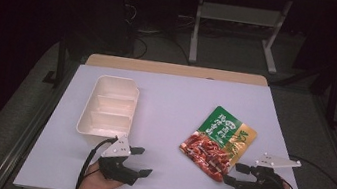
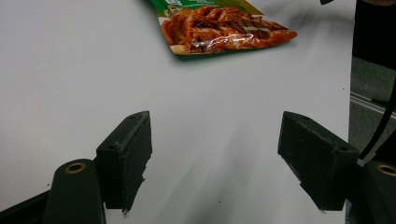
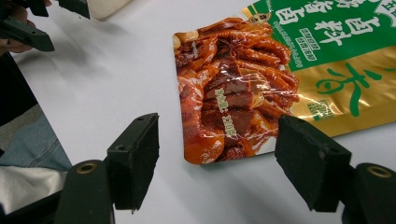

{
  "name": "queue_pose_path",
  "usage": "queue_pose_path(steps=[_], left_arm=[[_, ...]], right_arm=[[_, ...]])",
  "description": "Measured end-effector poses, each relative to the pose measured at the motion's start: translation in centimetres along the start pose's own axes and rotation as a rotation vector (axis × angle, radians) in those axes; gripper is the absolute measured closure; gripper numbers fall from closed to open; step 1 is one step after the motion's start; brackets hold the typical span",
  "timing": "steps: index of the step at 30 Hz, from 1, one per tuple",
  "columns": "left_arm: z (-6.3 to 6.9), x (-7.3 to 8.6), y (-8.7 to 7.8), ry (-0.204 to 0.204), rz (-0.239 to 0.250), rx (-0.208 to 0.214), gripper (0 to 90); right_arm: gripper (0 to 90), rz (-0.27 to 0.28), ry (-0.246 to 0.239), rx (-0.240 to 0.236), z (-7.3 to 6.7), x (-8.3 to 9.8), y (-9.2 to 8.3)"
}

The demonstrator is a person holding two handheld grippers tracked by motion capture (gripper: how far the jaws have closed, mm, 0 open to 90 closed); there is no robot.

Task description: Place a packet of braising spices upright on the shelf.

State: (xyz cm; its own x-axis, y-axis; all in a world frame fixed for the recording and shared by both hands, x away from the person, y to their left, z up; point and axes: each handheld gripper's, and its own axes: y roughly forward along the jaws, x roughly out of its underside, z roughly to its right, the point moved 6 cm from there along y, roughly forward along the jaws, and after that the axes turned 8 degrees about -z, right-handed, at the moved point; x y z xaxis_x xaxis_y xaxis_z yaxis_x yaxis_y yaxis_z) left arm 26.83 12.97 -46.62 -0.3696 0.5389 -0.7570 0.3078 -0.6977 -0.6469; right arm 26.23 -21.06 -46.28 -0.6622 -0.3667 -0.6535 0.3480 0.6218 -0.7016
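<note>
A flat food pouch (image 1: 218, 141), green and gold with a picture of red braised meat, lies on the white table right of centre. Its near corner lies just ahead of my right gripper (image 1: 235, 174), which stands open beside it; in the right gripper view the pouch (image 3: 261, 88) lies just beyond the spread jaws of the right gripper (image 3: 217, 161). A white three-compartment tray (image 1: 107, 106) sits empty at the left. My left gripper (image 1: 142, 161) rests open below the tray, pointing right. The left gripper (image 2: 215, 161) holds nothing, with the pouch (image 2: 224, 28) farther off.
The white table top (image 1: 170, 100) ends at a wooden strip at the back. Metal rails run along both sides. The person's hands hold the grippers at the front edge, cables trailing from each. Dark floor and desk legs lie beyond.
</note>
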Motion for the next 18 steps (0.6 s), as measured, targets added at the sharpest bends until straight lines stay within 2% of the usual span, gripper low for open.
queue_pose_path(steps=[5, 13, 18], left_arm=[[-0.1, -0.5, 0.1, -0.001, 0.006, 0.0, 26.6], [-0.4, -1.8, 0.6, -0.007, 0.013, 0.007, 30.2], [-0.5, -2.9, 1.1, -0.008, 0.008, 0.013, 35.5]], right_arm=[[29.8, 0.004, -0.006, 0.003, 0.1, 0.0, -0.2], [30.3, 0.035, 0.01, -0.002, 0.4, 0.0, -0.9], [30.4, 0.02, 0.005, 0.012, 0.6, 0.0, -0.7]])
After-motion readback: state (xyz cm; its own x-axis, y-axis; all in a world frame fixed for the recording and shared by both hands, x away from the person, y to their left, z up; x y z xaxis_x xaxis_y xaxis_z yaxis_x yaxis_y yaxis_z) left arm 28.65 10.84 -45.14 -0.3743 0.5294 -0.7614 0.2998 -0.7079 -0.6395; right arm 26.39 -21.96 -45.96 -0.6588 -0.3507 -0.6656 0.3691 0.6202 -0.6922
